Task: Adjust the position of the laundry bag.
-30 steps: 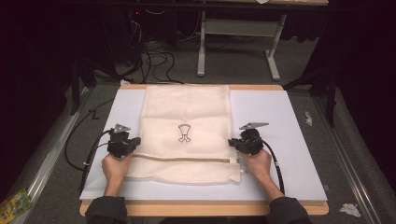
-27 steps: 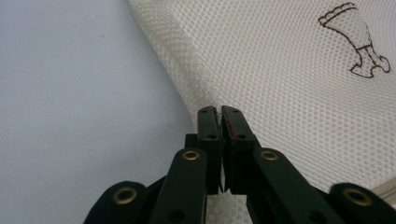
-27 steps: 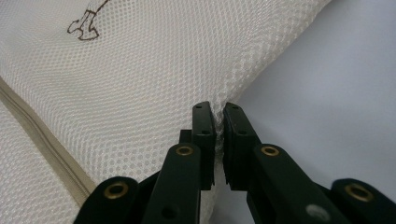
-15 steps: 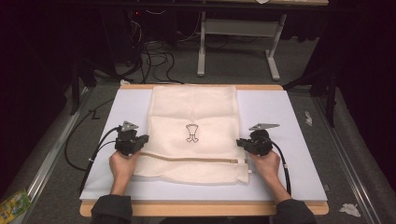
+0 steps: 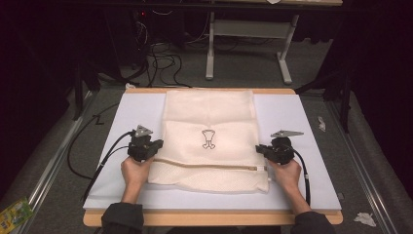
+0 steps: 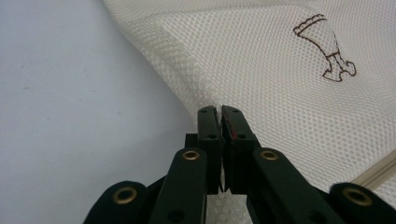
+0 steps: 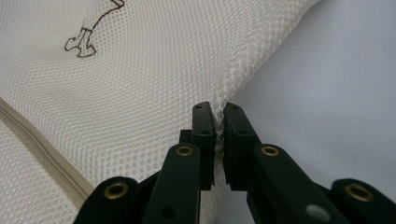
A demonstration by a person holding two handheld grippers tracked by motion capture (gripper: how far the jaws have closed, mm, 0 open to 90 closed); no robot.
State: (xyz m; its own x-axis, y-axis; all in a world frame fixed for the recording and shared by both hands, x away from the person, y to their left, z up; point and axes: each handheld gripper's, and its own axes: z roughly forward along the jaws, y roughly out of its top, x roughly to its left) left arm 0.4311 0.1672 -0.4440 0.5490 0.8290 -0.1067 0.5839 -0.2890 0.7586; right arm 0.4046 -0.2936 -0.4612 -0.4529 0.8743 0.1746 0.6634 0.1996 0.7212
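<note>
Mesh bag [image 5: 209, 141] flat mid-counter, pinched at its side edges by left gripper [image 6: 219, 112] and right gripper [image 7: 219, 108], mid-fold. Next: lift both edges evenly, carry toward far edge, keep grip tight.

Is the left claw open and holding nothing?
No, the left claw is pinched shut on the edge of the mesh bag.

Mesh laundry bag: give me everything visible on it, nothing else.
The mesh laundry bag is cream, fine honeycomb netting, soft and limp. It lies flat on the white table cover, long axis running away from the person, far end near the table's back edge. A small brown outline print sits mid-panel; a beige zipper band crosses near the front edge. The left gripper and right gripper each pinch a side edge, jaws shut on the fabric.
</note>
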